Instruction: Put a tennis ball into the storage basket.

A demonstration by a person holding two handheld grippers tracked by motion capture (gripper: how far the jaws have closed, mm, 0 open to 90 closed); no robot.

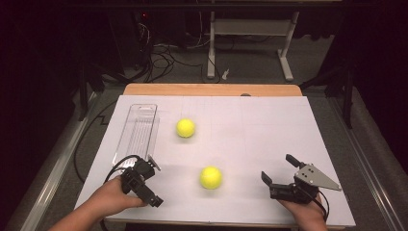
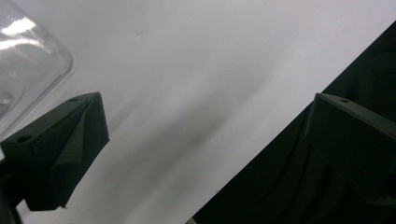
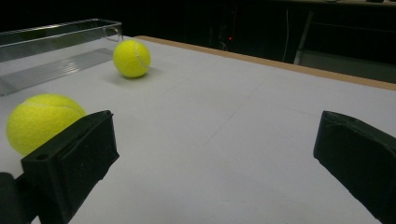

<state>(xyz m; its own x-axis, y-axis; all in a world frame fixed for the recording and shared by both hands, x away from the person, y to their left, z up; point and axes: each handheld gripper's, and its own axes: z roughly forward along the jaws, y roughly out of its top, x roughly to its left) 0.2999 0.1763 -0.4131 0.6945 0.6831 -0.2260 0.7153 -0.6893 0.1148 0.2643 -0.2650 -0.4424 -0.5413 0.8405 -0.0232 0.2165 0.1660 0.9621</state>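
Observation:
Two yellow tennis balls lie on the white table top [image 1: 269,125]: a far ball [image 1: 185,128] [image 3: 132,58] and a near ball [image 1: 211,177] [image 3: 39,121]. A clear plastic tray [image 1: 137,130] [image 3: 56,46] lies lengthwise at the left with nothing in it. My left gripper [image 1: 155,184] [image 2: 208,100] is open near the front left edge, just below the tray's near end, and holds nothing. My right gripper [image 1: 277,168] [image 3: 217,119] is open at the front right with its jaws wide apart. It points left across the table, with the near ball just beyond its left jaw.
The tray's rounded corner [image 2: 28,56] shows by the left gripper's left jaw. Past the table's front edge [image 2: 280,140] lies dark floor. A wooden strip [image 1: 211,89] borders the far edge. Behind it are cables [image 1: 163,57] and a white desk frame [image 1: 250,33].

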